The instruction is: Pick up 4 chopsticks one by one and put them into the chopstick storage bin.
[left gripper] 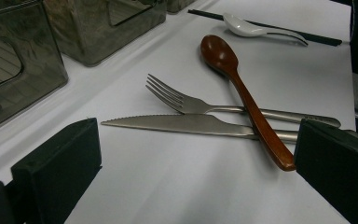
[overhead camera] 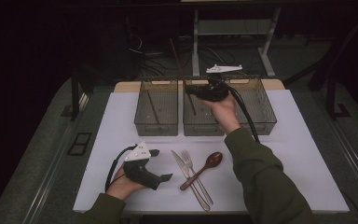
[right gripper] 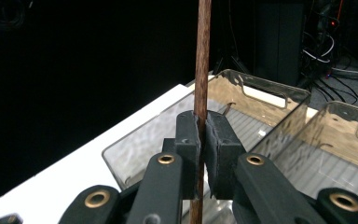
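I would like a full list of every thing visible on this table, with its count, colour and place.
chopstick: 1, brown, upright in right gripper above the bins
second chopstick: 1, brown, in left bin
bins: 2, clear grey, side by side at table's far side
knife: 1, silver, near edge
fork: 1, silver, beside knife
wooden spoon: 1, red-brown, lying across both
white spoon: 1, white, on a black strip
left gripper: 1, black, open, resting by cutlery
right gripper: 1, black, shut on chopstick

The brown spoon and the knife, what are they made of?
The brown spoon looks like wood with a glossy varnish: reddish-brown, shiny highlights. The knife looks like steel with a brushed, dull-silver finish and a toothed edge.
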A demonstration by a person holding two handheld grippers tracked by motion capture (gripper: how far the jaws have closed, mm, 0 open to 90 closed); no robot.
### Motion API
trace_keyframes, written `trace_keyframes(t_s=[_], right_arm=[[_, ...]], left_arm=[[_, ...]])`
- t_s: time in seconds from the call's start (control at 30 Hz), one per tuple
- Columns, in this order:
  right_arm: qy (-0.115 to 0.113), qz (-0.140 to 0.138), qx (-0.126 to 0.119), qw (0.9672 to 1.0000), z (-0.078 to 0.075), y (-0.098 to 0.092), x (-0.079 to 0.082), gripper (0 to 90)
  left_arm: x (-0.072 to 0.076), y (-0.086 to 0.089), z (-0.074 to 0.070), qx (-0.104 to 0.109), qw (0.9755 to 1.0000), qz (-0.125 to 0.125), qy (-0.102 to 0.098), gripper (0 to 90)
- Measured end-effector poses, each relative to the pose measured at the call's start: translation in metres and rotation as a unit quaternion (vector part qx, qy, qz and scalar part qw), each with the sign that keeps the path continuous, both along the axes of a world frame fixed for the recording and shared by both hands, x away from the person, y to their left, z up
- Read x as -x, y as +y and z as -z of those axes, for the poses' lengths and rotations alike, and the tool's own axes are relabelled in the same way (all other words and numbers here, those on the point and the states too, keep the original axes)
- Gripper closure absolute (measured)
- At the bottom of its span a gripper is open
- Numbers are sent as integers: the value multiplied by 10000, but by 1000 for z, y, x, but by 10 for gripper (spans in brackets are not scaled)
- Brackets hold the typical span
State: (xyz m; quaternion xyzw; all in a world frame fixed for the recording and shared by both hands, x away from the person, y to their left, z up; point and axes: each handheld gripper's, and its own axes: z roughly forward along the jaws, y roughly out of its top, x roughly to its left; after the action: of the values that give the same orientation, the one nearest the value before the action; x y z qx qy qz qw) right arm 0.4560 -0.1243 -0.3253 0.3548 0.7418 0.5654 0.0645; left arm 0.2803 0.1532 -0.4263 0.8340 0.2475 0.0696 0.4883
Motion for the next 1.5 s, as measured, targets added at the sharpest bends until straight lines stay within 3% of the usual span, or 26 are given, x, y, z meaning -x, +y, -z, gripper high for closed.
trace_keyframes(t_s=[0.23, 0.43, 0.77, 1.2, 1.37, 1.5], right_arm=[[139, 109, 49, 9998, 11, 27, -12, 834], [292, 73, 282, 9991, 23, 52, -16, 834], [426, 60, 471, 9980, 33, 84, -22, 834], [830, 31, 1120, 9902, 60, 107, -23, 833], [955, 41, 1323, 9866, 62, 109, -24, 828], [973, -12, 1378, 9857, 62, 110, -24, 723]], left_arm=[[-1, 1, 0, 15, 10000, 7, -7, 0], [-2, 1, 0, 45, 10000, 24, 4, 0], [-1, 2, -1, 82, 10000, 30, 22, 0], [-1, 2, -1, 89, 9999, 52, 27, 0], [-1, 2, -1, 83, 9999, 58, 24, 0], [-1, 2, -1, 87, 9999, 54, 28, 0]])
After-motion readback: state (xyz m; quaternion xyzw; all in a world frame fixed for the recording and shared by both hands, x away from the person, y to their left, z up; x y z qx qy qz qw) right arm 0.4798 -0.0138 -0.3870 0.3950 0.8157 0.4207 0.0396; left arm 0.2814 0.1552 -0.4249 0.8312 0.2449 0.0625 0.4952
